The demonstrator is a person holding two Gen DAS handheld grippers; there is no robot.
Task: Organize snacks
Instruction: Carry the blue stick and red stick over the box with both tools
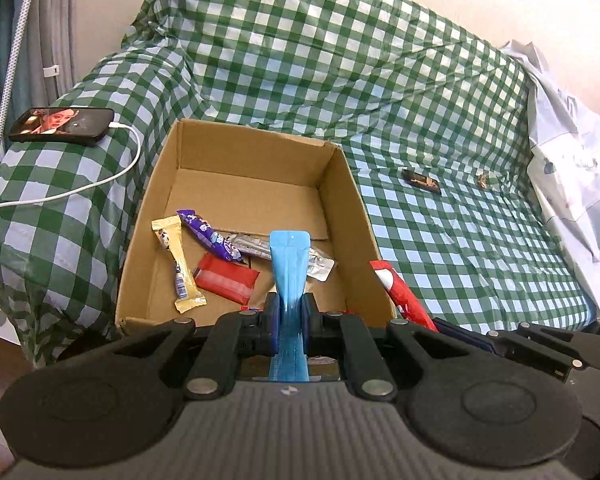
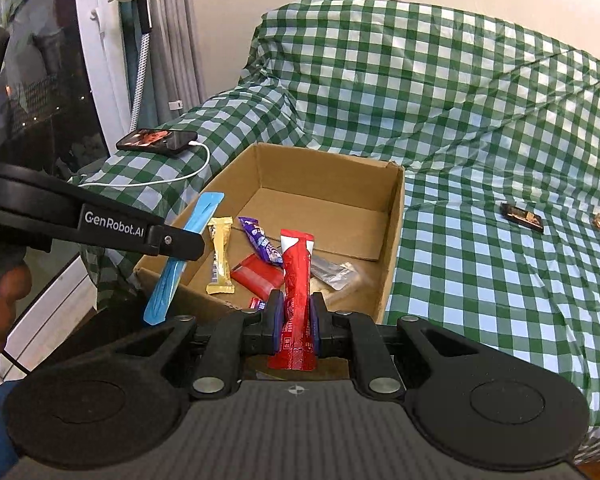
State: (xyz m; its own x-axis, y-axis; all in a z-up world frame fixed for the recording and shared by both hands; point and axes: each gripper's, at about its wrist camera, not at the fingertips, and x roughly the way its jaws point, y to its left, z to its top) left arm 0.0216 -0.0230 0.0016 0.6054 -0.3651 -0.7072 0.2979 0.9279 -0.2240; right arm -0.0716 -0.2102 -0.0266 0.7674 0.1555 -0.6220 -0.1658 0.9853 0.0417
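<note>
left gripper (image 1: pixel 290 312) pinches flat glossy blue sachet (image 1: pixel 288 268).

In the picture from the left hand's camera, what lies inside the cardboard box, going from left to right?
Yellow-and-white wrapped bar → purple snack packet → flat red packet → silver foil packet. The light blue stick packet, held upright in front of them, is not counted.

Both views bright and even, soft indoor light, shadows faint; box (image 1: pixel 256 184) interior only slightly shaded. Sharp focus, no motion blur. Heavy fisheye bend plus dark vignette at corners, mild glare on the checked cover (image 2: pixel 460 80).
</note>
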